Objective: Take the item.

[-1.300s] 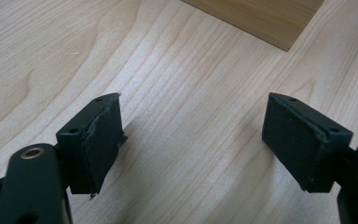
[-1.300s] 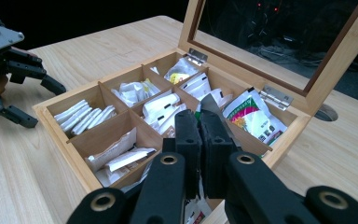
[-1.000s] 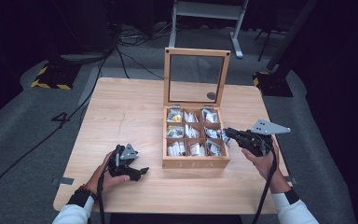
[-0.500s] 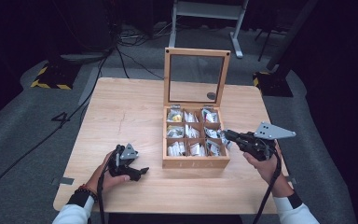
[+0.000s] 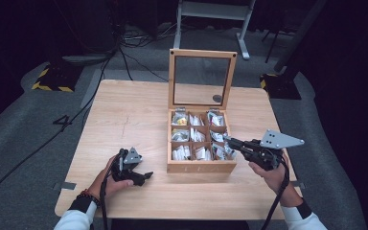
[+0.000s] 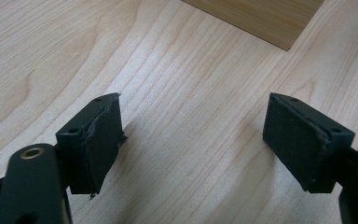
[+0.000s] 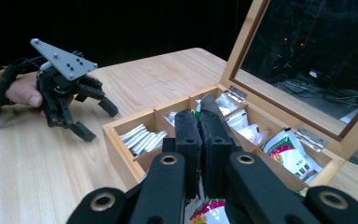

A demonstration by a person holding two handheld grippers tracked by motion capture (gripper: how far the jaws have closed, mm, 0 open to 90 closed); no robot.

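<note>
Packet, grey at its tip, pinched in right tool over box.

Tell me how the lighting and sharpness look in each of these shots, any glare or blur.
High view: table evenly lit, surroundings dark, slightly soft. Left gripper view: wood grain crisp, soft shadows beneath the open left gripper. Right gripper view: the shut right gripper looms large and a bit soft; the wooden box has a glass lid that looks dark, with small red glints.

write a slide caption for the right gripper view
Right gripper, black jaws shut on a sachet, over the open compartmented wooden box; left gripper rests open on the pale wooden table.
</note>
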